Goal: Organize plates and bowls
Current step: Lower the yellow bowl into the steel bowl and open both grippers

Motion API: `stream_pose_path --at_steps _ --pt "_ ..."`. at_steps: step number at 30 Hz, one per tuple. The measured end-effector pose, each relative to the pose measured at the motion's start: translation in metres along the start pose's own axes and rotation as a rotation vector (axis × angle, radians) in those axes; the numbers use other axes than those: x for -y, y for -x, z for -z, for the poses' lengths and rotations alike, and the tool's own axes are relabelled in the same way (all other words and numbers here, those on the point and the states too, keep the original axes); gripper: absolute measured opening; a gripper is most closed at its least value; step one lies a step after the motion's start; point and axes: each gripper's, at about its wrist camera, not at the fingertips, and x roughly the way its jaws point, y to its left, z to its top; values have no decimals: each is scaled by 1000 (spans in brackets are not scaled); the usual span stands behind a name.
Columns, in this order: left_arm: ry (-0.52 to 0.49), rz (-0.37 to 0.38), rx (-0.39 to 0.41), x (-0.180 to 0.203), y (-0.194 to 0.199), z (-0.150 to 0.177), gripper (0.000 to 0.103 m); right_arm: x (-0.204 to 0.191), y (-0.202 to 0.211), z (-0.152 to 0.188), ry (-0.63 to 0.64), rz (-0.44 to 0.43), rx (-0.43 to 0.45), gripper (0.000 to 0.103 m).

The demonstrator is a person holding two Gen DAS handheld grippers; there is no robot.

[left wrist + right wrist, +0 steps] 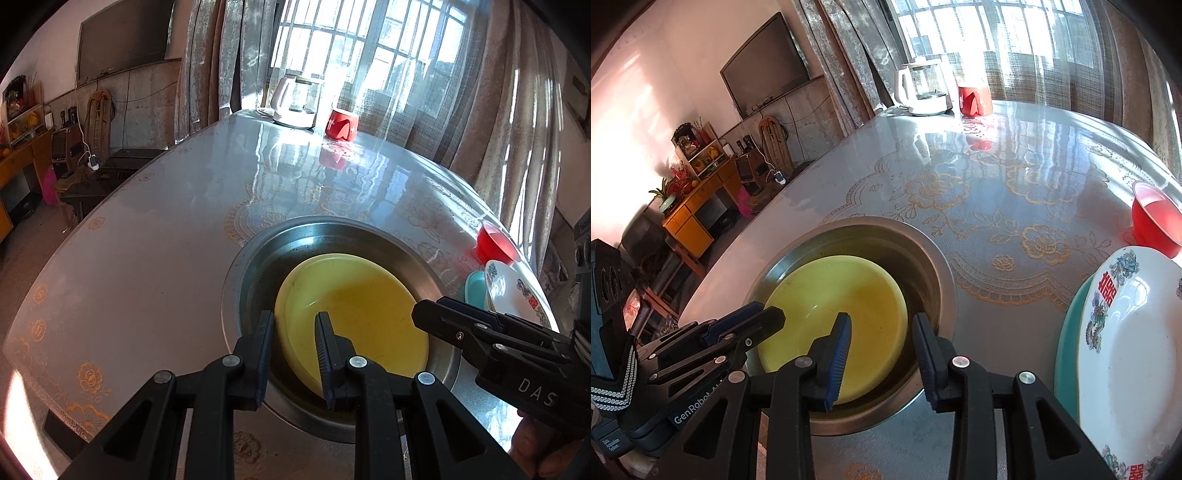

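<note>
In the left wrist view, the yellow plate's (354, 317) near rim is clamped by the left tool (295, 354), the plate lying in a steel basin (236, 280) on the desk (147, 258). In the right wrist view, the right tool (881, 354) is seen parted, its pads straddling the plate's edge without pressing, while a patterned white plate (1126, 354) is stacked on a teal one (1065, 354) at the right.

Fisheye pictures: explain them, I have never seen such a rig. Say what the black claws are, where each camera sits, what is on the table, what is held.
The black claws are two-finger grippers, one in each of a person's hands; no robot. Each picture comes from a camera on one gripper, looking along its fingers. On the table a metal basin holds a yellow plate. The left gripper is shut on its rim; the right gripper stands open astride the rim. Nearby: a white patterned plate on a teal plate, a red bowl, a kettle, a red cup.
</note>
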Motion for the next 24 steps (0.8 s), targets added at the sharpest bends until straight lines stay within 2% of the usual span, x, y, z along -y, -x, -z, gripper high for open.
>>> stream_pose_path --at_steps 4,9,13,24 --pt "-70 -80 17 13 -8 -1 22 0 2 2 -5 -9 9 35" --pt "-39 -61 21 7 -9 -2 26 0 6 6 -4 -21 26 35" --pt "-21 -55 37 5 -3 -3 34 6 12 7 -30 -44 52 36" --pt "-64 -15 59 26 14 -7 41 30 37 8 -111 -33 106 38"
